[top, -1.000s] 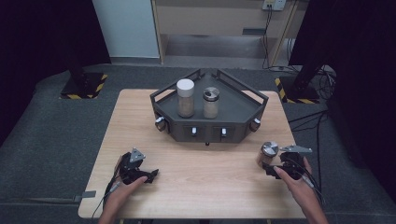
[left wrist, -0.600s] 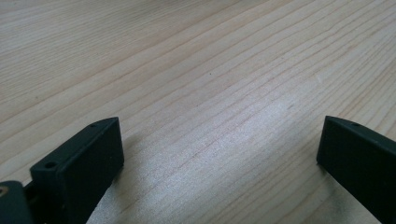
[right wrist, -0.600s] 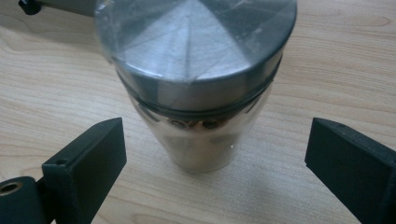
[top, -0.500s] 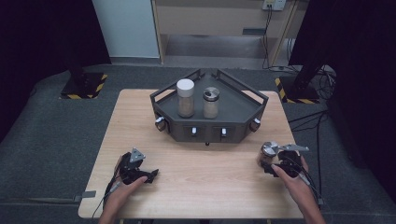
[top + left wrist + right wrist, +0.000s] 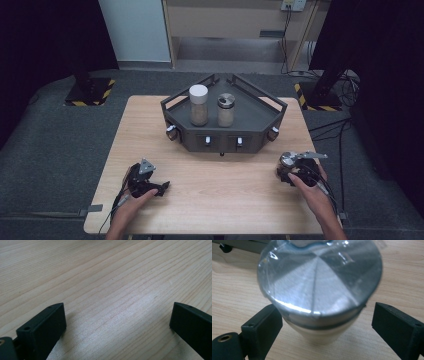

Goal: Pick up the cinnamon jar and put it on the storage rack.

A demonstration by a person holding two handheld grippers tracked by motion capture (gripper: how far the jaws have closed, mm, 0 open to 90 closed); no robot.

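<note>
Dim surroundings, evenly lit table [image 5: 210, 190]; close-up jar lid [image 5: 319, 277] blurred with glare.

Right gripper [image 5: 322, 322] jaws closer around jar [image 5: 319, 285]

Two grippers low on a wooden table [image 5: 210, 190], a rack behind.
The right gripper [image 5: 290, 172] sat around a metal-lidded jar [image 5: 287, 161]; the left gripper [image 5: 159, 187] rested apart. The dark tray [image 5: 250, 132] held a white-lidded jar [image 5: 198, 105] beside a silver-lidded jar [image 5: 226, 110].

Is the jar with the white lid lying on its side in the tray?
No, the white-lidded jar stands upright in the dark tray, beside the silver-lidded jar.
</note>
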